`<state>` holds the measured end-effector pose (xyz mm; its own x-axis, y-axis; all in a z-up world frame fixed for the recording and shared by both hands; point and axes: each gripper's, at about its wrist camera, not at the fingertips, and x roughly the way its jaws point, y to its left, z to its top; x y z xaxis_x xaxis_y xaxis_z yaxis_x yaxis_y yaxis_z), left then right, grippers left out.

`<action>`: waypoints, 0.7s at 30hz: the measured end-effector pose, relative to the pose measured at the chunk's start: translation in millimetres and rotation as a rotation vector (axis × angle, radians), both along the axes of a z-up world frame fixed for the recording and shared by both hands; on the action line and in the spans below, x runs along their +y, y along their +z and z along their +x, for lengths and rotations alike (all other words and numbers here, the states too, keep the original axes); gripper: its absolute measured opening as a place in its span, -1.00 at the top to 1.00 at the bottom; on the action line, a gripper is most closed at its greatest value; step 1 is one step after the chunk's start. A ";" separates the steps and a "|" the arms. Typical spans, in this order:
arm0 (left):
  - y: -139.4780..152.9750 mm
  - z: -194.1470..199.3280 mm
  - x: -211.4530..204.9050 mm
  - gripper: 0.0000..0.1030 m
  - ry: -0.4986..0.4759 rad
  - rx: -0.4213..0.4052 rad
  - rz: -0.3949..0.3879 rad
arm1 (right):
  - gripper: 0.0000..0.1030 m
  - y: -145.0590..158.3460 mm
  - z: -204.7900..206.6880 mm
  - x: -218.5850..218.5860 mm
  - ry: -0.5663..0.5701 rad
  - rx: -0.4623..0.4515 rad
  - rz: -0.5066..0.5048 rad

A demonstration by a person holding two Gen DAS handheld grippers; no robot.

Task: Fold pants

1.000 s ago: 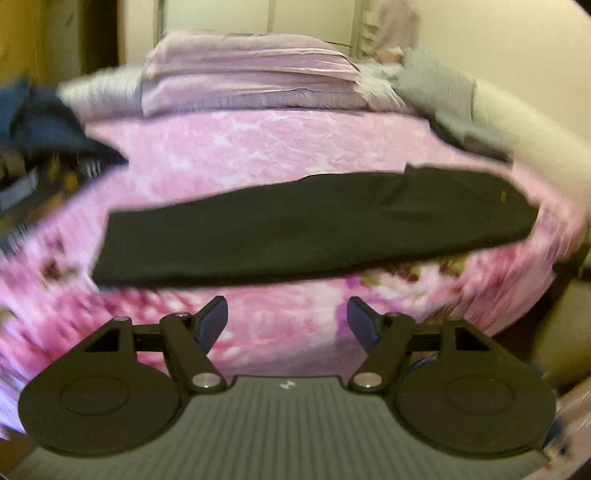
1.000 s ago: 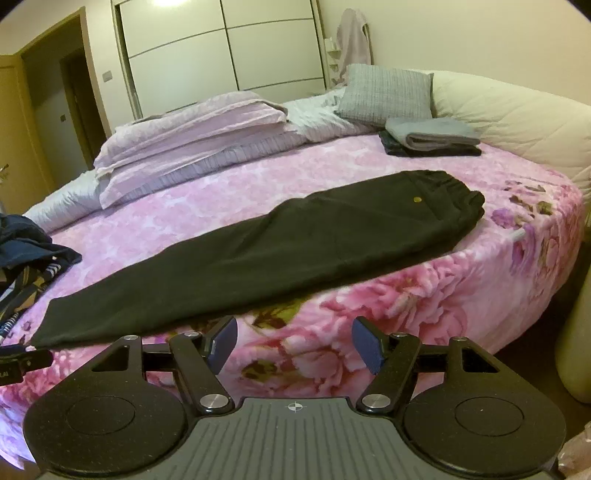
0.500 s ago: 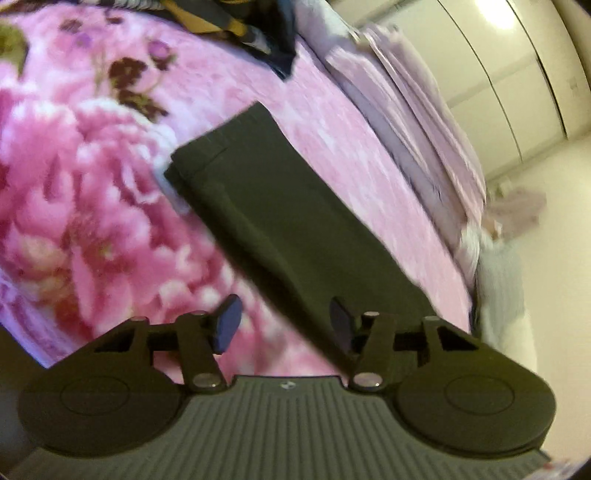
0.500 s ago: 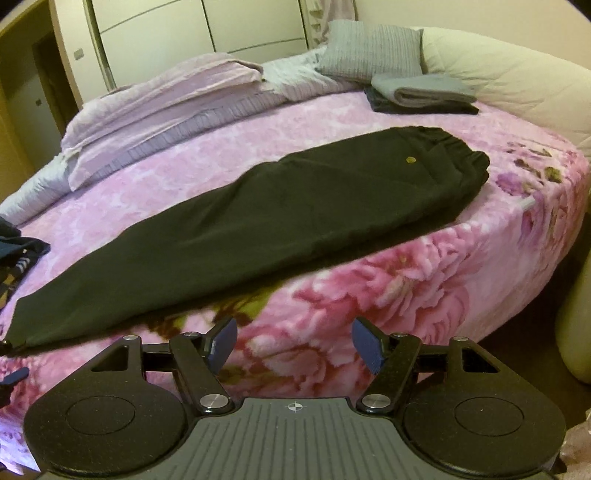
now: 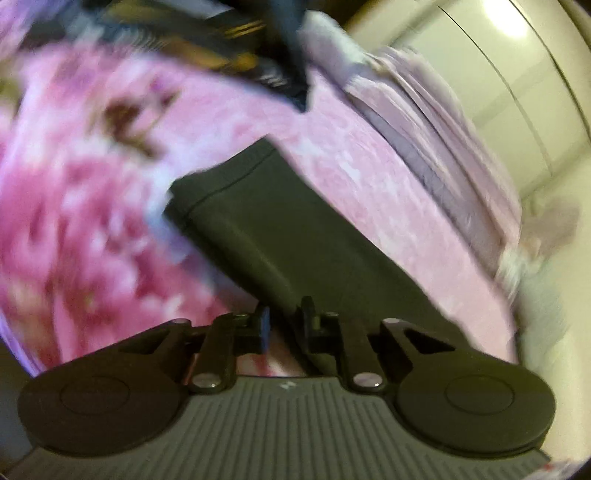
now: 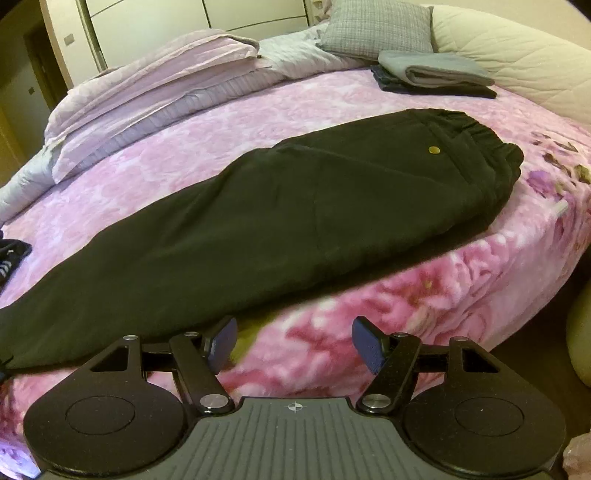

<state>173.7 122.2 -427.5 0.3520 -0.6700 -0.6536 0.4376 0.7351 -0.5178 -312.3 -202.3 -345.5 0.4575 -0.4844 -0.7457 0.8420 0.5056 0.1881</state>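
Since a second ago the left gripper (image 5: 283, 325) has swung down from a level look across the bed to the near edge of the dark charcoal fleece pants (image 6: 280, 214) close to the cuff, and its jaws are closing with that edge of the cloth between them; the blur hides whether the pads already bite. Over the same second the right gripper (image 6: 294, 345) has come closer to the near edge of the pink floral bedspread (image 6: 424, 295), and its blue-padded fingers (image 6: 369, 347) stand spread wide with nothing between them, just short of the fabric.

As for progress, the pants lie flat and long along the bed's near edge, legs apparently laid one on the other, waistband toward the right end and cuff toward the left. That lengthwise fold looks done; the crosswise folds, cuff toward waist, seem still to come.

No container is in view. Farther back, a folded grey and dark stack of clothes (image 6: 436, 75) sits by the far right edge, near a grey checked pillow (image 6: 376, 27), with lilac bedding (image 6: 147, 81) piled at the far left
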 end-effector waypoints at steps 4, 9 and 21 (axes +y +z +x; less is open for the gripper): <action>44.8 -27.9 -37.9 0.82 -0.150 -0.318 0.111 | -0.28 -1.7 -13.3 -15.5 -0.037 -0.006 -0.007; 96.0 -89.1 -105.9 0.82 -0.424 -0.681 0.142 | -0.28 -2.8 -48.4 -34.9 -0.135 -0.032 -0.014; 7.1 -220.8 -222.1 0.52 -1.012 -0.628 0.167 | -0.28 -3.3 -100.9 -57.6 -0.279 -0.157 0.010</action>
<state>-47.1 -100.0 -420.4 0.0034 -0.7502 -0.6612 0.9969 -0.0493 0.0611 -413.1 -259.9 -348.8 0.4179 -0.6001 -0.6821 0.9082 0.2566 0.3307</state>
